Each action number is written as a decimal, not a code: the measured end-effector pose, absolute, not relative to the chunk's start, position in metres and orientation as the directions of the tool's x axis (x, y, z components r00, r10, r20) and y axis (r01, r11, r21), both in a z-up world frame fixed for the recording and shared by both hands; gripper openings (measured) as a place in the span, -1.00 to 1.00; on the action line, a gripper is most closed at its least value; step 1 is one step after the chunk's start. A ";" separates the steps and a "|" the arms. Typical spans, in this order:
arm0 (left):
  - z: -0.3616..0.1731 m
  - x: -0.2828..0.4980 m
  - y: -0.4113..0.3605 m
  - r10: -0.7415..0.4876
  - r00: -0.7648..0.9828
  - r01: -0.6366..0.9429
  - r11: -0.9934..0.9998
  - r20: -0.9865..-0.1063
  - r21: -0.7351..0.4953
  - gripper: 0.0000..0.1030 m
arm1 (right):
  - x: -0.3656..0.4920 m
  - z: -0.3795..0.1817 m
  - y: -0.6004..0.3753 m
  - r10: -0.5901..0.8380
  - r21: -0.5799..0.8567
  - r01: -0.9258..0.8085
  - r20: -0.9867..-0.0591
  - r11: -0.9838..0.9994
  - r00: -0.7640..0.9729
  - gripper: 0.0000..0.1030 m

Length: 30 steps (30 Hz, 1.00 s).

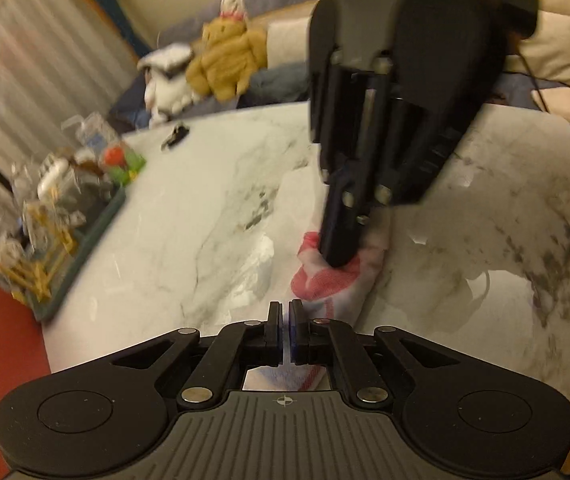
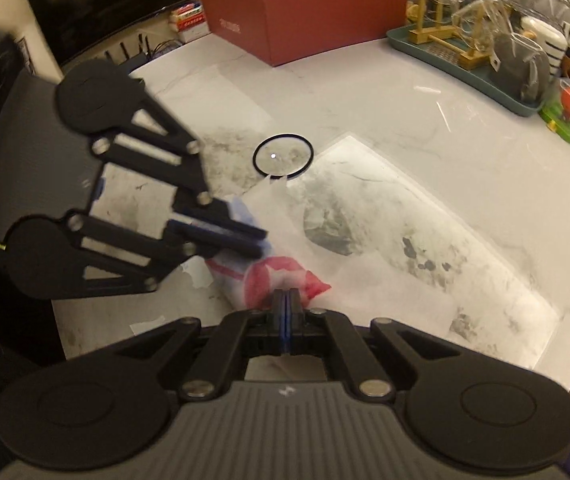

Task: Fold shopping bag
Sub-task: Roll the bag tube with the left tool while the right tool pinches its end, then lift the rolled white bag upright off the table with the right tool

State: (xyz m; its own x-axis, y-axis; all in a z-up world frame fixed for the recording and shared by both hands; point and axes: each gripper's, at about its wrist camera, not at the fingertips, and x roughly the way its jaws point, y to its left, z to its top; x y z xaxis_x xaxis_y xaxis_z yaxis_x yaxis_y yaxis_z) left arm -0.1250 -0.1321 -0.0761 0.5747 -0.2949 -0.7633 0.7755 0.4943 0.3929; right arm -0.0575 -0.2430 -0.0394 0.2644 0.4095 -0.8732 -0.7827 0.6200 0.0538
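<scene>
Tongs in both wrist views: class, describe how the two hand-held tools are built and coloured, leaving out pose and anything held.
Both the left tongs and the right tongs are matte black. Each has two slim fingers with blue pads on their inner faces, jointed link bars fixed with silver screws, two round discs at the wide base, and a grey ribbed plate bearing a small white mark. No cable or sleeve shows clearly.

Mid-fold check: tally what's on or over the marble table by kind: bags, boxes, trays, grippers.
White plastic shopping bag with red and blue print: 1
Dark red cardboard box: 1
Teal tray: 1
Black two-finger grippers, left gripper and right gripper: 2
Total: 5
</scene>
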 end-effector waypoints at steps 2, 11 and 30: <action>-0.077 -0.118 -0.132 -0.294 0.562 0.775 0.515 -0.773 0.368 -0.96 | -0.066 -0.033 -0.234 0.386 -0.023 -0.822 -0.875 0.570 0.292 -0.90; -0.085 -0.107 -0.111 -0.350 0.544 0.755 0.600 -0.763 0.264 -1.00 | -0.139 -0.050 -0.216 0.402 -0.482 -0.875 -0.795 0.036 0.454 -0.27; -0.016 -0.074 0.042 -0.481 0.572 0.218 0.870 -0.665 -0.442 -0.99 | -0.020 -0.042 -0.290 0.795 0.672 -0.438 -0.566 0.597 0.216 -0.77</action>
State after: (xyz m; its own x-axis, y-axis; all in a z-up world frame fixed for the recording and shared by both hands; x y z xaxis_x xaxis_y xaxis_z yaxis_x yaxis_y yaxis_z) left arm -0.0736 0.0418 -0.0163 0.5722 -0.4806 -0.6645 0.2181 0.8703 -0.4416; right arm -0.0202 -0.2898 -0.0417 0.2159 0.7953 -0.5664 -0.4376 0.5974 0.6720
